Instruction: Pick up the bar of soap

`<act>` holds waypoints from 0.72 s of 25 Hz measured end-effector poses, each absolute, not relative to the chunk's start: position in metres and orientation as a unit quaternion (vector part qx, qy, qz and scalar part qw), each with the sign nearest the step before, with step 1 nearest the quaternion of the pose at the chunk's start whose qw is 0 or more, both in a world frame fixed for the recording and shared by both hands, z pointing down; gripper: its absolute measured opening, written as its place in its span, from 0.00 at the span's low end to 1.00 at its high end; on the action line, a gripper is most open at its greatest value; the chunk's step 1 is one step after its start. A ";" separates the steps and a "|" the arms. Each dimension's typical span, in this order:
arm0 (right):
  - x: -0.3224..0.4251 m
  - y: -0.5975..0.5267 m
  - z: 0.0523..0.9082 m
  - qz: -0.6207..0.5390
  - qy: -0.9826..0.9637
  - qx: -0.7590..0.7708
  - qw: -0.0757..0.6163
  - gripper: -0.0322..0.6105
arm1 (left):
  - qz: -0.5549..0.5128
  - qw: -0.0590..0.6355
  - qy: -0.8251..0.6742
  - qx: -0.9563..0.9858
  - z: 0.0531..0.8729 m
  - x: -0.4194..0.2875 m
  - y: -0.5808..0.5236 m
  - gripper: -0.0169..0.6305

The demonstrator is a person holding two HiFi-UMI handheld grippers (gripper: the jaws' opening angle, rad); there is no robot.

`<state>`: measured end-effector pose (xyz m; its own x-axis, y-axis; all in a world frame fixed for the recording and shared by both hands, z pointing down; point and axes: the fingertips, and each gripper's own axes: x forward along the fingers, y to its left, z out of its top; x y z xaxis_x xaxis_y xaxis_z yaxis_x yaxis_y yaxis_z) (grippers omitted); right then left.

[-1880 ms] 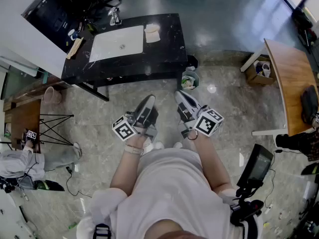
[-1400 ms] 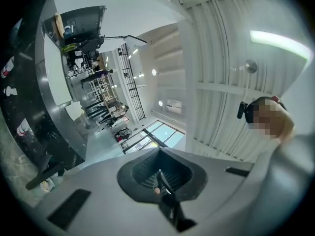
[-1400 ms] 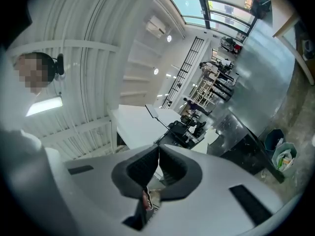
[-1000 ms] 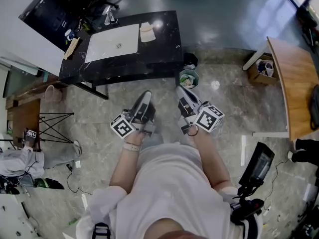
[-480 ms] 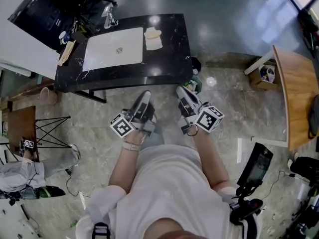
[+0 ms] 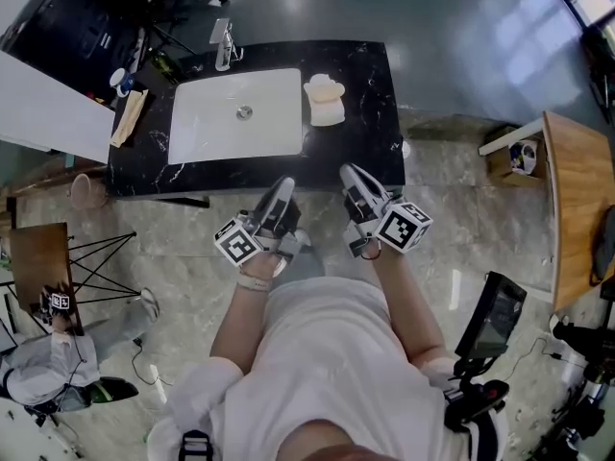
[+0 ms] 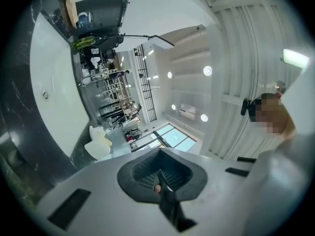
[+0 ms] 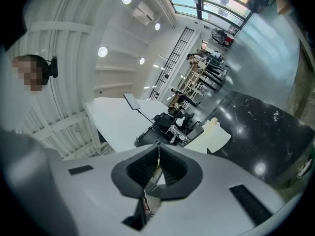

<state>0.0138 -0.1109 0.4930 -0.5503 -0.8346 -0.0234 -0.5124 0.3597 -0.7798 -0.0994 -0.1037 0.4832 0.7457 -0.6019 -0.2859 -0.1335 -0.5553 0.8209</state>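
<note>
- While both grippers are held close in front of the body in the head view, the step in hand looks like the approach. The left gripper [image 6: 282,192] and right gripper [image 6: 351,179] point at the counter [image 6: 370,75], and neither is over it yet. The soap [image 6: 325,99] lies on the counter just right of the sink [image 6: 235,113], well apart from both grippers and nearer the right one. I cannot tell whether it rests on a dish.
- Seen from the left gripper view, the left gripper [image 7: 158,180] has its jaws pressed together with nothing between them. The soap [image 7: 98,142] shows far off at lower left, beside the sink [image 7: 54,87].
- Seen from the right gripper view, the right gripper [image 8: 157,163] is likewise closed on nothing. The soap [image 8: 216,134] sits ahead and right of the jaw line, on the counter [image 8: 266,132]. The next move likely calls for reaching forward over the counter, spreading the jaws, and lowering them around the soap.
</note>
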 end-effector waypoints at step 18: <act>-0.021 -0.226 0.481 -0.386 0.809 -0.401 0.192 0.09 | -0.289 0.417 -0.242 0.827 0.477 -0.122 -0.207 0.04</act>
<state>-0.0207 -0.2264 0.4814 -0.6048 -0.7964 -0.0006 -0.5009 0.3810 -0.7772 -0.1217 -0.2073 0.4772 0.7159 -0.6409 -0.2769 -0.1589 -0.5357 0.8293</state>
